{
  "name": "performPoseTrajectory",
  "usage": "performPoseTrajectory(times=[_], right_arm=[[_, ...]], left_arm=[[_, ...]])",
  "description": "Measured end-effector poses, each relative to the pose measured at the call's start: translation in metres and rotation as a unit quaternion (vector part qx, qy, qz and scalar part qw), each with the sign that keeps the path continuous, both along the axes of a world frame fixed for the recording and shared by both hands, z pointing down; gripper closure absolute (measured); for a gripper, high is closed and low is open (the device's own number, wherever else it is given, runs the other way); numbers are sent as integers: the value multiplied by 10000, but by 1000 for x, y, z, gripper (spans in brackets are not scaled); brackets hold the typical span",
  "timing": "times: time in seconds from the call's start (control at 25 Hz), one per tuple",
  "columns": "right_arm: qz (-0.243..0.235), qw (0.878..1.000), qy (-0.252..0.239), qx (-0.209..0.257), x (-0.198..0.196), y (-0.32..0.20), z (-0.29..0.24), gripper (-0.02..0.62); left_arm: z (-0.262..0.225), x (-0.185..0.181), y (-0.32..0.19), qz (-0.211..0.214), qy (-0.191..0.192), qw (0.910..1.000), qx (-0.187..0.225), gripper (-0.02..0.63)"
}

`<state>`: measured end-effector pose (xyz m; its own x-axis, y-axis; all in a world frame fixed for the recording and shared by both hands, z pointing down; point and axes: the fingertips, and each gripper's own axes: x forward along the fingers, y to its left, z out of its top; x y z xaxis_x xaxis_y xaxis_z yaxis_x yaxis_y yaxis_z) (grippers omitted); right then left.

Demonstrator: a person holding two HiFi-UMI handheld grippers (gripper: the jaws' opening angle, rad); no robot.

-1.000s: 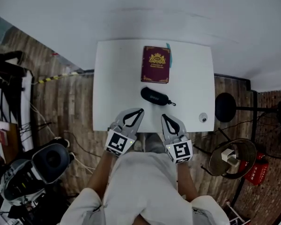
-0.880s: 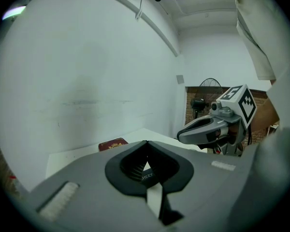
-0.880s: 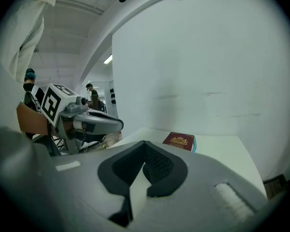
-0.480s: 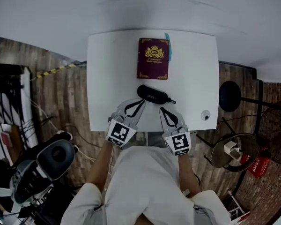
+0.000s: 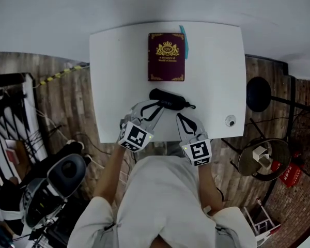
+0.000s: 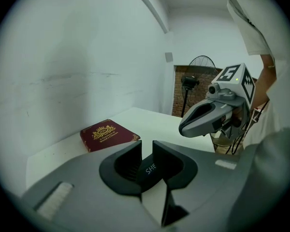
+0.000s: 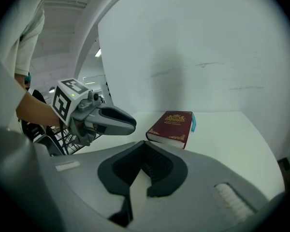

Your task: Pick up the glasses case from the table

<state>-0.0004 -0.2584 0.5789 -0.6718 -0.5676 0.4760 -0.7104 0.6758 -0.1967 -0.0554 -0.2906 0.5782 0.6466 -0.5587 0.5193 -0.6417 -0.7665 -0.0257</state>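
On the white table (image 5: 217, 66) the glasses case (image 5: 168, 100) lies not lifted yet, near the red book (image 5: 167, 56); my left fingers (image 6: 128, 161) have just been opening with it in their gap, my right fingers (image 7: 159, 166) are closed and empty.

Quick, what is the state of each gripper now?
Left gripper: open, jaws have just been opening; glasses case in the gap, not gripped.
Right gripper: shut, empty.
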Motion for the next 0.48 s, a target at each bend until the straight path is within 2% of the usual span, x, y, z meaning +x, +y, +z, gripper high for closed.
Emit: performPoseTrajectory(times=[0.24,0.48], right_arm=[[87,9998,-28,-151,0,1,9,591],[172,9996,-17,-236,3,4,16,591]], left_arm=[[19,4,-4,540,-504,9972,-87,447],[46,14,-4,1153,-1067,9874,-166,354]])
